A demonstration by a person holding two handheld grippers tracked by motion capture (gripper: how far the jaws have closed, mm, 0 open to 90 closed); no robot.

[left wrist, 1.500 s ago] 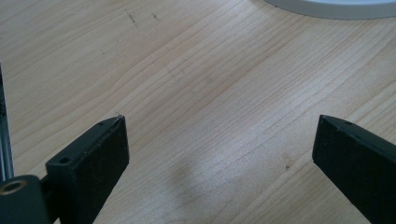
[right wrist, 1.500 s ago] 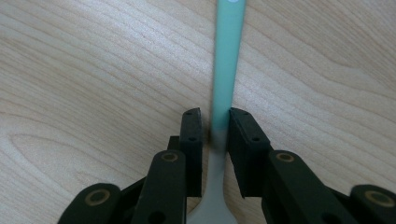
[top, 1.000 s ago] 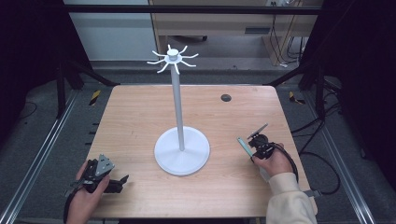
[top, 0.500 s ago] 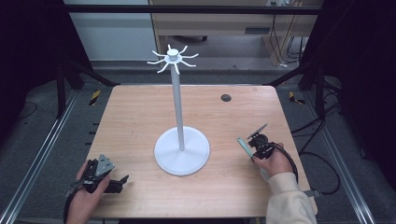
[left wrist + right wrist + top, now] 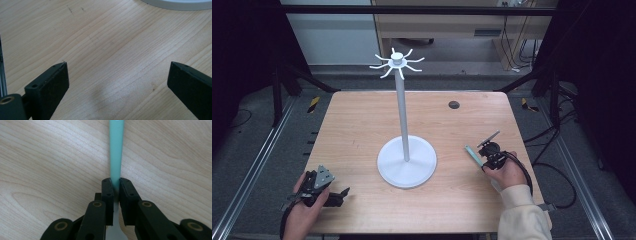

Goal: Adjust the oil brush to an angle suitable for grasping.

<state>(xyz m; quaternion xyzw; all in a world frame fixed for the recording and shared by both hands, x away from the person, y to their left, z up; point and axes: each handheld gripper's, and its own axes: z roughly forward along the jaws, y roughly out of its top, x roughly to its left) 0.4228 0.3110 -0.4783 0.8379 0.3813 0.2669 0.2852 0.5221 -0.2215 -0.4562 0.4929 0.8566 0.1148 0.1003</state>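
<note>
Teal plastic handle point(image 5: 116, 150), flat and narrow, belonging to a small utensil whose pale working end point(image 5: 114, 230) sits behind the jaws; you cannot tell what kind of head it is. Location: your right gripper point(image 5: 115, 185), right side of the bench point(image 5: 362, 130), just off the white stand point(image 5: 406, 161). In the high view the handle point(image 5: 473, 154) reads as a short teal strip next to that gripper point(image 5: 486, 152).

Grip: your right jaws are nearly closed and pinch the handle near its inner end, both pads against its flat faces.

Orientation: long axis runs straight out from the jaws along the gripper's own line. In the high view the free end points up and left, roughly toward the stand's base, and lies low over the wood; contact with the bench cannot be judged.

Left gripper point(image 5: 319, 187): near the front left corner, well apart from the utensil. Its jaws point(image 5: 117, 82) stand wide open with bare wood between them; nothing held.

Stand: round base, tall pole, ring of curved hooks point(image 5: 397, 62) at the top, all bare.

Risks, as judged:
- Most of the handle overhangs a narrow pinch, so a knock on the free end could swivel it between the pads.
- Its tip aims at the pole; a careless swing toward the stand could strike it and rock it.
- Slackening your squeeze would let the smooth plastic slide out.
</note>
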